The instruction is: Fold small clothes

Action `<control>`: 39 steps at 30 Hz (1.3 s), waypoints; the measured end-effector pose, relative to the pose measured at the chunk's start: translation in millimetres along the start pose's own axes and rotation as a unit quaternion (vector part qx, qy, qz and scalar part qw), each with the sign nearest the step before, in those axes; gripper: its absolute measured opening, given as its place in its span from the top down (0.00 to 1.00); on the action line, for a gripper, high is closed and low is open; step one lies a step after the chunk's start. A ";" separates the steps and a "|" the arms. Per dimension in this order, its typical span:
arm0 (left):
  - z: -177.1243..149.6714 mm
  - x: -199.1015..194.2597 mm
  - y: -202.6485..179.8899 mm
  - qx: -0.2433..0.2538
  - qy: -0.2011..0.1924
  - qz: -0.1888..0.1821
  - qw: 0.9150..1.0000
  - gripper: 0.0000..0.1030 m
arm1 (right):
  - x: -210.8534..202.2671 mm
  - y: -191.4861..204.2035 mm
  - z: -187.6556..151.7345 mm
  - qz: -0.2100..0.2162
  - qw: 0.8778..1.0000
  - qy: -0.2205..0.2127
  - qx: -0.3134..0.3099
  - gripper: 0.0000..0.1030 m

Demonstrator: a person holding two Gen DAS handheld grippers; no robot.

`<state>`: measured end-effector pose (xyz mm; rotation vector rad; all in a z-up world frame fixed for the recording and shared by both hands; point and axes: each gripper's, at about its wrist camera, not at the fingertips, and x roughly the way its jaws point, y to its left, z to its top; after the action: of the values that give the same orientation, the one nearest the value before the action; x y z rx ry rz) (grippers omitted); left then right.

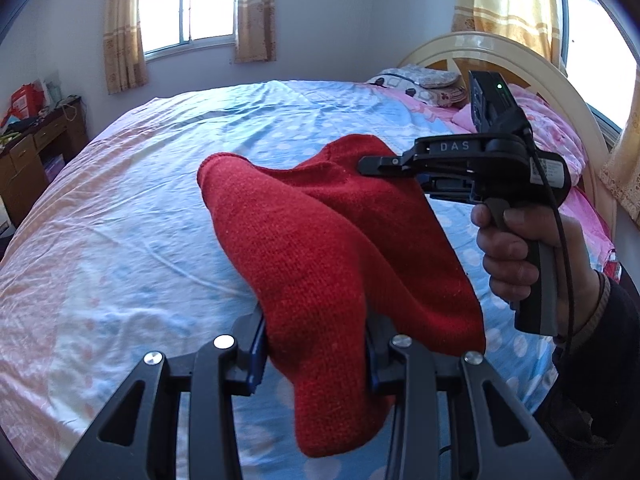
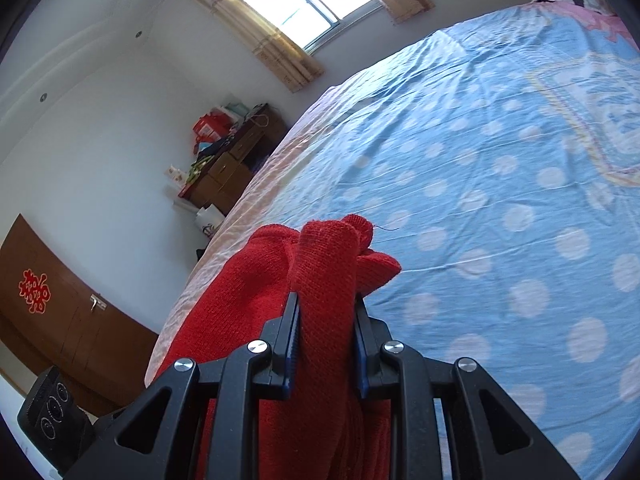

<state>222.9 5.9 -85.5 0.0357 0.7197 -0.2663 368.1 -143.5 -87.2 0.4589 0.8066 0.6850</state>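
Two grips are all that keep my red knit garment [image 1: 320, 248] off the bed [image 1: 120, 208]: the left hand-held gripper [image 1: 316, 360] is clenched on one bunched fold, the right hand-held gripper [image 2: 326, 344] is clamped on another, and the cloth sags in the air between them above the bed's near edge. I think the main risk is slippage; the knit is thick and rolled in the jaws, so a sharp pull apart could drag a fold free and drop the garment in a heap. Pulling unevenly could also leave it twisted, so it lands crooked. The left wrist view shows what the right cannot: the right tool from outside, my hand [image 1: 516, 256] on its handle, and the headboard [image 1: 500, 60]. The right wrist view alone shows a wooden door [image 2: 60, 312] and the loose thread [image 2: 386, 228] at the garment's tip.
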 end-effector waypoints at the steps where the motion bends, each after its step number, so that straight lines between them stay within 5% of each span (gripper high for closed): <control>1: -1.8 -1.8 2.9 -0.002 -0.001 0.003 1.000 0.62 | 2.9 3.2 -0.4 0.002 1.000 0.002 -0.002 0.78; 29: -52.4 -37.6 91.6 -0.085 -0.010 0.065 0.994 0.62 | 125.1 123.5 -18.1 0.031 0.992 0.091 -0.087 0.78; 39: -76.3 -35.8 106.9 -0.105 0.004 0.080 0.991 0.62 | 162.3 137.0 -34.4 0.027 0.987 0.121 -0.099 0.78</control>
<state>174.9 126.7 -125.8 -0.1051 0.7462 -0.0362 370.6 70.8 -105.6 0.2207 0.9466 0.8738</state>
